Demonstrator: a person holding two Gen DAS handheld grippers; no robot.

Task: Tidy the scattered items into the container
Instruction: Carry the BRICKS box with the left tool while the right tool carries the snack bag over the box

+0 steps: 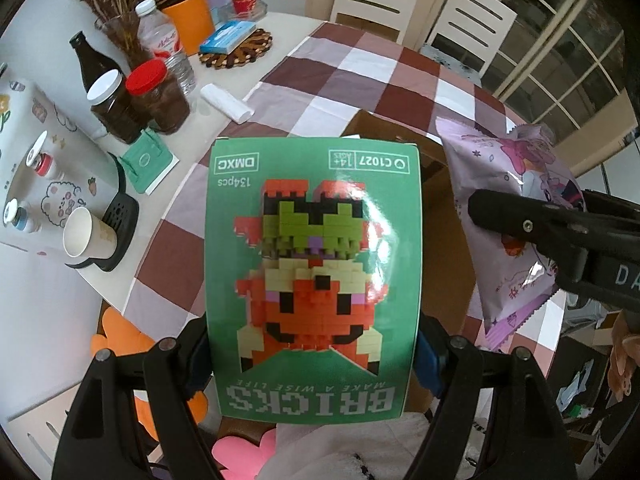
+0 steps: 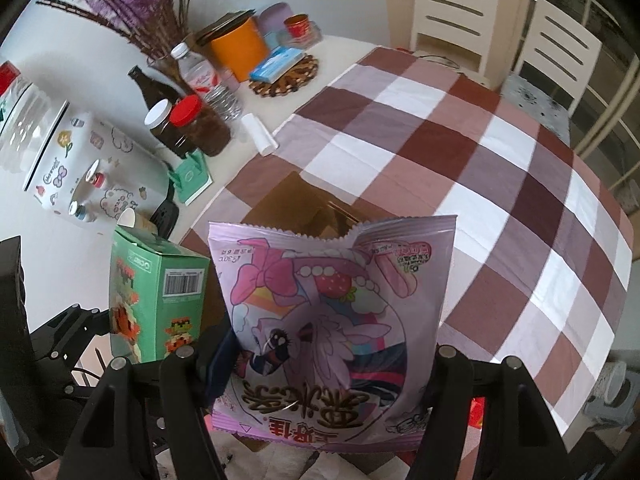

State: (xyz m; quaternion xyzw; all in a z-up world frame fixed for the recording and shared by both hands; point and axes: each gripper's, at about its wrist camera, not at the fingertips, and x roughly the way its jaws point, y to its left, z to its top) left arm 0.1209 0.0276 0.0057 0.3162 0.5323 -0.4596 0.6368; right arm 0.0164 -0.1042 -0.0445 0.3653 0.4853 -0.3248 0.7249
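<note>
Above checkered tablecloth, left hand-held gripper clamps green bricks box, right hand-held gripper pink snack bag.

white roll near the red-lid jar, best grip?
Take the small white cylindrical roll across its middle, coming from above with the jaws spanning its short width. It lies flat on the table, with the cloth edge on one side and the red-lidded jar on the other.

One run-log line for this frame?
left gripper: shut on green bricks box | right gripper: shut on purple snack bag | cardboard box: below
</note>
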